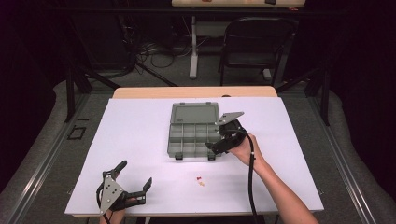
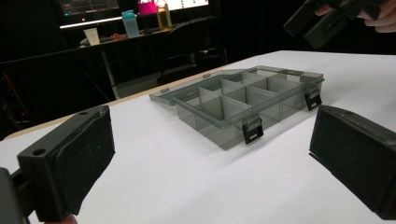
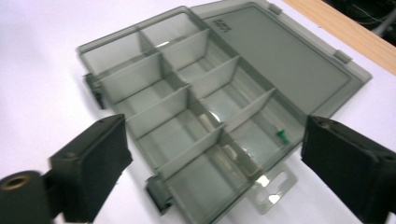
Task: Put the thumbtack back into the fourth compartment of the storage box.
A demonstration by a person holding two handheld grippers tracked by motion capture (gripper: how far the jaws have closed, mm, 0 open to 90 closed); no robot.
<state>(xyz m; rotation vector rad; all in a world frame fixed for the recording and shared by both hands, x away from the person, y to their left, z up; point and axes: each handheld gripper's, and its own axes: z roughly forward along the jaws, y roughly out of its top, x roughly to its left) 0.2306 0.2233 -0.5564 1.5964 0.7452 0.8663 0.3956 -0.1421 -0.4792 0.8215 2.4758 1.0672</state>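
A smoky grey clear compartment box (image 1: pixel 194 133) lies open on the white table top (image 1: pixel 140 140), its lid folded back flat. My right gripper (image 1: pixel 217 141) hovers over the box's right front corner. In the right gripper view its jaws stand wide apart above the compartments (image 3: pixel 187 121), and my right gripper (image 3: pixel 219 163) is open with nothing between the pads. A small green piece (image 3: pixel 281 136) lies in one compartment. My left gripper (image 1: pixel 135 175) rests open near the table's front left. In the left gripper view my left gripper (image 2: pixel 212 161) faces the box (image 2: pixel 243 100), well short of it.
Small red and yellow pieces (image 1: pixel 200 181) lie on the table in front of the box. A wooden table edge (image 1: pixel 196 92) runs behind the white top. A black chair (image 1: pixel 254 42) stands beyond it. Bottles (image 2: pixel 163 14) sit on a far desk.
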